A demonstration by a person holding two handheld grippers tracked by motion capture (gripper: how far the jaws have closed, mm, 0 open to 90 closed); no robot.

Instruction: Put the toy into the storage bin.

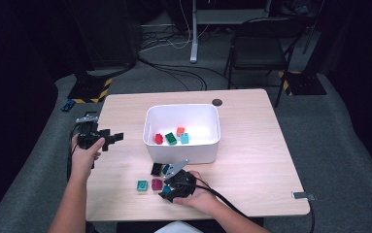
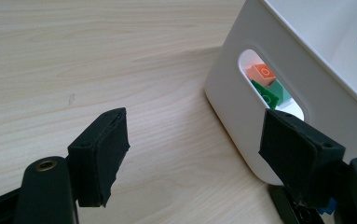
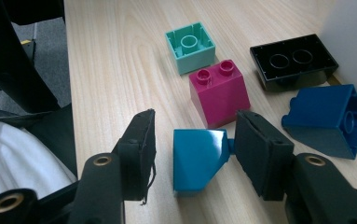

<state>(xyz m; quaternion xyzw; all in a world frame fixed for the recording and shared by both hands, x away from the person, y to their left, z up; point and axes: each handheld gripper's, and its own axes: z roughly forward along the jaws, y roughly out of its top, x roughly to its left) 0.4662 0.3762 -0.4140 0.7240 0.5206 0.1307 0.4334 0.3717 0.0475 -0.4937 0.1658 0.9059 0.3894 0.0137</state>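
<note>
Between the right gripper (image 3: 192, 151)'s parted jaws lies a cyan block (image 3: 197, 158) on the wooden table (image 1: 251, 165), near the right pad, apart from the left. Beyond it sit a magenta block (image 3: 219, 93), blue block (image 3: 327, 119), black block (image 3: 293, 60) and teal block (image 3: 190, 46). Left gripper (image 2: 192, 149) hangs wide open beside the white bin (image 1: 182, 150).

Table (image 1: 251, 145) evenly lit against a dark room; high view soft, perhaps slightly blurred
</note>
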